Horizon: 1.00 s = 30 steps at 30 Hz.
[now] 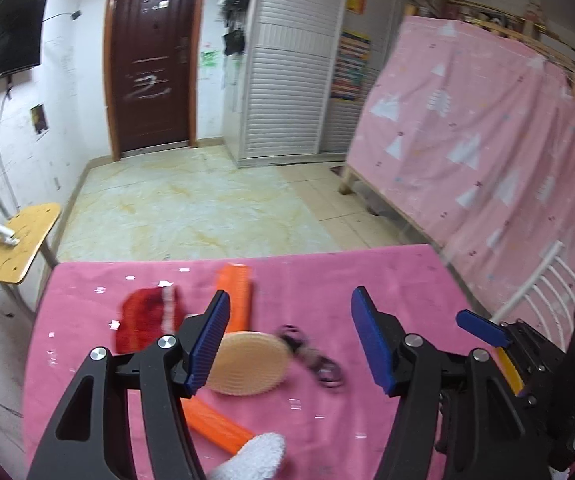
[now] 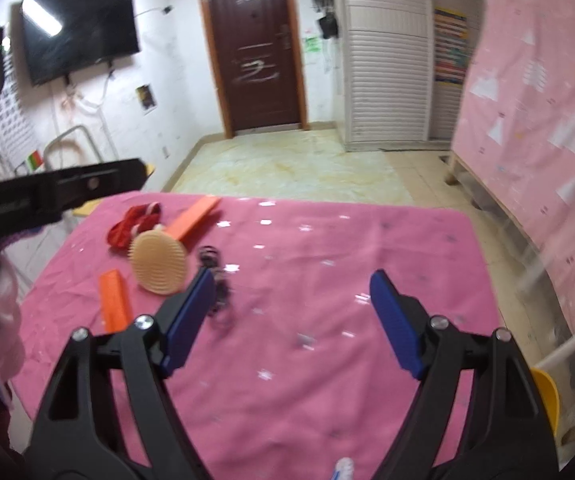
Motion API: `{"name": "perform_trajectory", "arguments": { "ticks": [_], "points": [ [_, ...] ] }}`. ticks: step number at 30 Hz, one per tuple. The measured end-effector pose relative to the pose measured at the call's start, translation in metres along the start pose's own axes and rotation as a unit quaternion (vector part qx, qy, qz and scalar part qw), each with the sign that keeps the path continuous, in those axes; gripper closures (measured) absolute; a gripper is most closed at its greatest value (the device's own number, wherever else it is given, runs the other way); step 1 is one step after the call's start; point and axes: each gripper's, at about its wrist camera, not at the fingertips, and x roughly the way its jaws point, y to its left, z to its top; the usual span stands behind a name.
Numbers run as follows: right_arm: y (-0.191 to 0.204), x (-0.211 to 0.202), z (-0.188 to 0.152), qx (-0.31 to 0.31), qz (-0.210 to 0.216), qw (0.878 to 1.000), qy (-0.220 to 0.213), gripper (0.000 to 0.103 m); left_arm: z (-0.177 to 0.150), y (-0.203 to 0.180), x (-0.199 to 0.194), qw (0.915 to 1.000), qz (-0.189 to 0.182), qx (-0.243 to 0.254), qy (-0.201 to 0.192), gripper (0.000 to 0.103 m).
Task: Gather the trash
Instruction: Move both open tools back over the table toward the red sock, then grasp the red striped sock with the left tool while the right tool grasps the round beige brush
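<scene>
A pink cloth covers the table (image 1: 387,280) (image 2: 327,260). On its left part lie a round beige ribbed brush (image 1: 243,364) (image 2: 159,260), two orange flat pieces (image 1: 235,300) (image 1: 219,424) (image 2: 197,216) (image 2: 115,300), a red cloth (image 1: 147,320) (image 2: 131,224) and a dark tangled thing (image 1: 311,356) (image 2: 215,276). My left gripper (image 1: 291,344) hangs open above the brush, gripping nothing. A white crumpled thing (image 1: 255,456) shows low between its arms. My right gripper (image 2: 293,320) is open over bare cloth, to the right of the items. One of its blue fingers (image 1: 483,328) shows in the left wrist view.
A yellow stool (image 1: 19,240) with a small white item stands left of the table. A pink sheet on a wooden frame (image 1: 487,140) runs along the right, with a white rail (image 1: 539,292) beside the table. Beyond lie tiled floor, a brown door (image 2: 259,60) and a wall television (image 2: 79,28).
</scene>
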Motion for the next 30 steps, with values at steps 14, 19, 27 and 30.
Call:
{"name": "perform_trajectory", "arguments": {
  "ticks": [14,19,27,30],
  "points": [
    [0.085,0.051,0.009,-0.078,0.043,0.995,0.044,0.022,0.002,0.101,0.048,0.9951,0.072,-0.042,0.053,0.038],
    [0.102,0.063,0.012,-0.095,0.051,0.993,0.052,0.020,-0.007,0.116,0.071,0.9920,0.082,-0.049,0.082,0.037],
    [0.118,0.079,0.017,-0.112,0.054,0.990,0.063,0.020,-0.020,0.127,0.094,0.9894,0.087,-0.046,0.107,0.037],
    [0.120,0.084,0.018,-0.113,0.053,0.990,0.068,0.020,-0.022,0.125,0.097,0.9893,0.084,-0.039,0.113,0.049]
  ]
}}
